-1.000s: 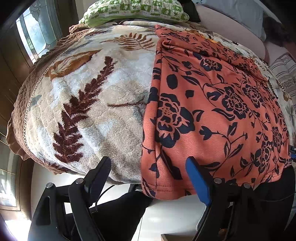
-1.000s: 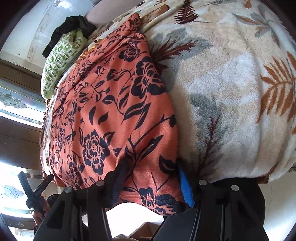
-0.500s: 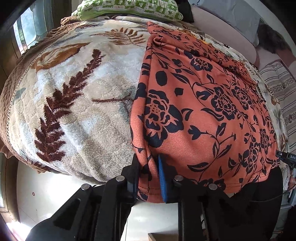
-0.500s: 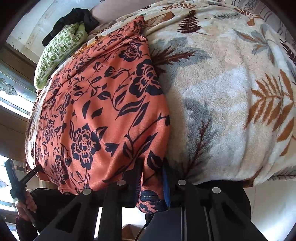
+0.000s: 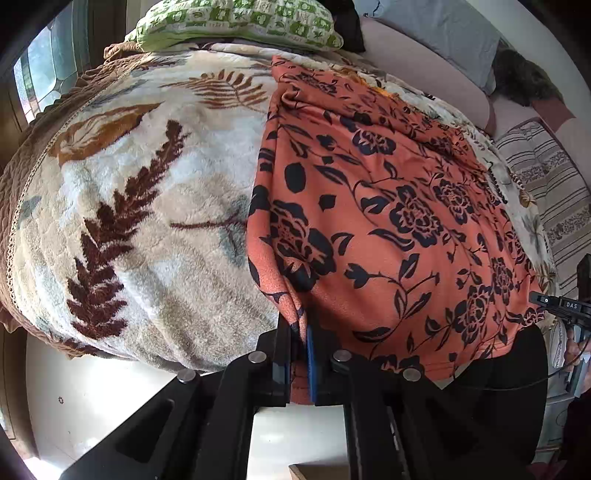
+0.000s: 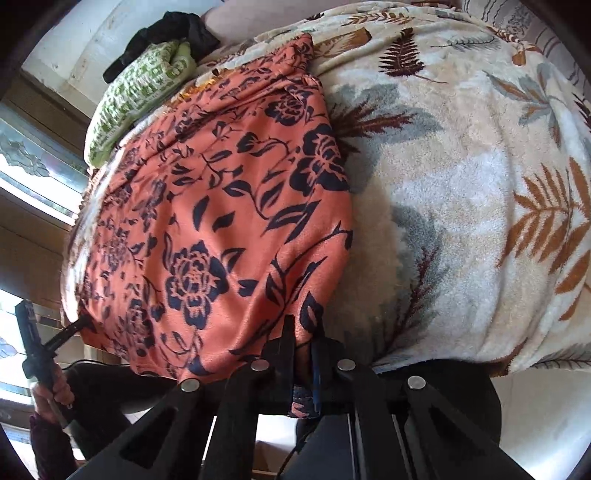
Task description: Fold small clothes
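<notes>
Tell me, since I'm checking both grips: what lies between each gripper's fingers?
A near corner of the orange floral garment, pinched by the left gripper and by the right gripper, in each wrist view.

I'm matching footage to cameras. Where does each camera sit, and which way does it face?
Left wrist: rides the left gripper, looking along its fingers across the bed; its jaws pinch the near left corner of the orange floral garment; the other gripper's handle shows far right.
Right wrist: rides the right gripper, clamped on the near right corner; the left hand shows.
Shared: garment, leaf-print blanket, green pillow.
</notes>
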Tool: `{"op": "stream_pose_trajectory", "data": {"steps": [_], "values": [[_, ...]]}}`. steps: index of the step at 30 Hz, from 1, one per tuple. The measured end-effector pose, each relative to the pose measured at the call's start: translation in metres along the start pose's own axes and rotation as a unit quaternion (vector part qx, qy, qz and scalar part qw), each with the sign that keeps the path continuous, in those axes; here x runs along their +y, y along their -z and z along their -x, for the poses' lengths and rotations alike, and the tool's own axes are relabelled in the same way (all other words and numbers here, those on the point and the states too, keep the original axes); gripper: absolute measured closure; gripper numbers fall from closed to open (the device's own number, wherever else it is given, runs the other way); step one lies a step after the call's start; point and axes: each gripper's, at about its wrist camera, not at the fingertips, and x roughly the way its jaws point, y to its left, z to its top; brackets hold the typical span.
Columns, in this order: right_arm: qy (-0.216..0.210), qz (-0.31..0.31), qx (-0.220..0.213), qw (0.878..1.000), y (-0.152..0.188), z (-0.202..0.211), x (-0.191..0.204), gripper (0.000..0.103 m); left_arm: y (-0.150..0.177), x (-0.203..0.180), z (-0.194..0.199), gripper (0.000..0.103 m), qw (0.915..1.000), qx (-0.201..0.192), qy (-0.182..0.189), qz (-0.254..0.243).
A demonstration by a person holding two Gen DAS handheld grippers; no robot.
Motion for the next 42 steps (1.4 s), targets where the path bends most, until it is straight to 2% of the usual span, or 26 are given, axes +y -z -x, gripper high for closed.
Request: {"op": "stream_pose_trajectory", "data": {"steps": [7,13,17,21,28,34,38,40,42], "values": [[-0.107,-0.024,-0.048,0.993,-0.028,0.046,0.002,0.096,-0.038,-0.003,0.055,0.097,0.9958,-0.067,0.062,-0.01],[-0.176,-0.034,-0.098,0.979,-0.048,0.08,0.004,0.096,-0.071,0.001,0.073,0.096,0.9922,-0.094,0.082,0.006],[-0.199,-0.045,-0.111,0.973,-0.074,0.089,0.003,0.096,-0.1,0.002,0.073,0.096,0.991,-0.108,0.079,0.008],[-0.195,-0.045,-0.134,0.971,-0.117,0.092,0.009,0.096,-0.143,0.006,0.064,0.096,0.9912,-0.111,0.071,0.012],[-0.152,-0.066,-0.145,0.975,-0.225,0.057,0.015,0.096,-0.251,0.011,0.008,0.096,0.9945,-0.089,0.055,0.006],[-0.111,-0.117,-0.143,0.976,-0.321,-0.015,0.0,0.096,-0.335,0.021,-0.091,0.094,0.9982,-0.041,0.032,0.031],[-0.112,-0.167,-0.118,0.972,-0.357,-0.078,-0.021,0.093,-0.354,0.038,-0.155,0.093,0.9964,-0.012,0.004,0.083],[-0.113,-0.187,-0.118,0.969,-0.363,-0.1,-0.032,0.093,-0.352,0.048,-0.165,0.093,0.9929,-0.026,0.012,0.116],[-0.132,-0.208,-0.146,0.958,-0.358,-0.104,-0.043,0.093,-0.346,0.057,-0.156,0.086,0.987,-0.061,0.03,0.146]]}}
